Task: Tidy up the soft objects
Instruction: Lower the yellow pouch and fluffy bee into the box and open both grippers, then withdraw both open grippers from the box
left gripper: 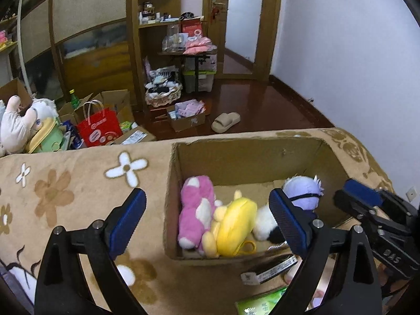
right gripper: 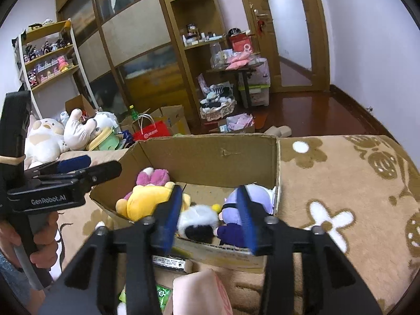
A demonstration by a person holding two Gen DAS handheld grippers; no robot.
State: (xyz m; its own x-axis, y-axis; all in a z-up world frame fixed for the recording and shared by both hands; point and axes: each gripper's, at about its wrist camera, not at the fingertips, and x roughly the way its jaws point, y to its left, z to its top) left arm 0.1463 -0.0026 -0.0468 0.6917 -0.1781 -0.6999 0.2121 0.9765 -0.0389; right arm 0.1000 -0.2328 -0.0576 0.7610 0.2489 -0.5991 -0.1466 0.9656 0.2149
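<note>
A cardboard box point(left gripper: 246, 157) point(right gripper: 210, 155) stands on a flowered tan blanket point(left gripper: 65, 183) point(right gripper: 341, 183). It holds a pink plush point(left gripper: 195, 210) point(right gripper: 152, 176), a yellow plush point(left gripper: 236, 228) point(right gripper: 149, 202), a black-and-white plush point(left gripper: 265, 225) point(right gripper: 199, 220) and a purple plush point(left gripper: 302, 191) point(right gripper: 260, 197). My left gripper point(left gripper: 207, 218) is open and empty, over the box's near left corner. My right gripper point(right gripper: 210, 215) is open and empty above the box's near edge; it also shows in the left wrist view point(left gripper: 367, 204).
A pink soft item point(right gripper: 199, 291), a green packet point(left gripper: 260, 302) point(right gripper: 161, 294) and a labelled dark item point(left gripper: 270, 267) lie before the box. Large plush toys point(right gripper: 52, 136) point(left gripper: 21, 123) sit beyond the bed's left edge. Boxes, a red bag point(left gripper: 99, 128) and a slipper point(left gripper: 225, 122) are on the floor.
</note>
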